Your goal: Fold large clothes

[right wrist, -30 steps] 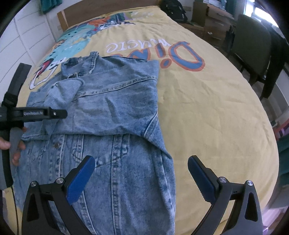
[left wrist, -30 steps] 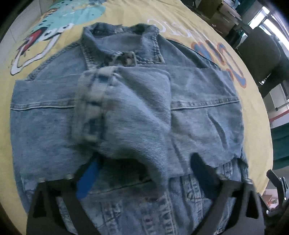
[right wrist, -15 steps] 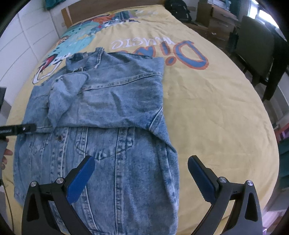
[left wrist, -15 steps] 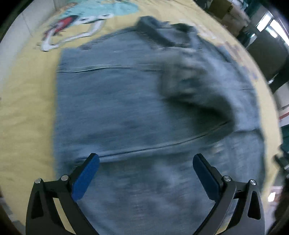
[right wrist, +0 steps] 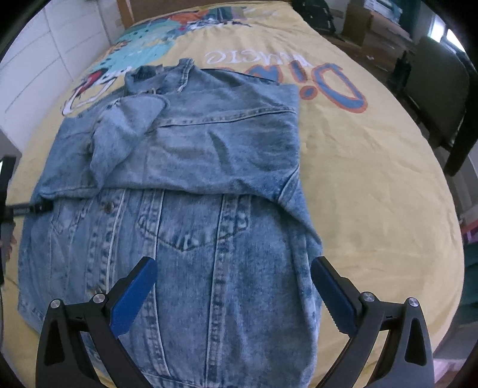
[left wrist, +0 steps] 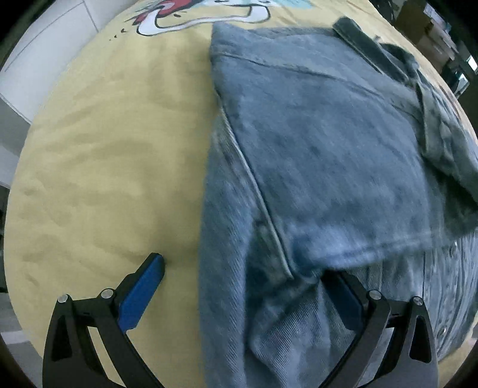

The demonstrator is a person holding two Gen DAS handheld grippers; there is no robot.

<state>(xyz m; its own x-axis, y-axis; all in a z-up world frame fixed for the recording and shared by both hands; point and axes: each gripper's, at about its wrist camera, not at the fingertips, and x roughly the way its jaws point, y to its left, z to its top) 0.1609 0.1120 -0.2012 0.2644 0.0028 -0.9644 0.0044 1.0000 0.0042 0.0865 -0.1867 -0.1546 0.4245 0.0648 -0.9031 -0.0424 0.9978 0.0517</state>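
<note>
A light blue denim jacket (right wrist: 191,167) lies on the yellow bedspread (right wrist: 373,167), its sleeves folded in over the upper body. It also fills the right of the left wrist view (left wrist: 328,155). My left gripper (left wrist: 248,283) is open at the jacket's left side edge, its blue fingers (left wrist: 140,291) straddling the side seam; the right finger is partly under a fold of denim. It also shows at the left edge of the right wrist view (right wrist: 33,207). My right gripper (right wrist: 233,291) is open and empty above the jacket's lower front.
The bedspread has a cartoon print (right wrist: 143,50) and lettering (right wrist: 328,80) beyond the collar. A dark chair (right wrist: 439,98) stands right of the bed. White wall panels (left wrist: 44,53) lie on the left. Boxes (right wrist: 361,24) sit at the back.
My left gripper has let go of the sleeve, left folded across the jacket, and swung left to the jacket's side edge. My right gripper has moved closer over the lower front.
</note>
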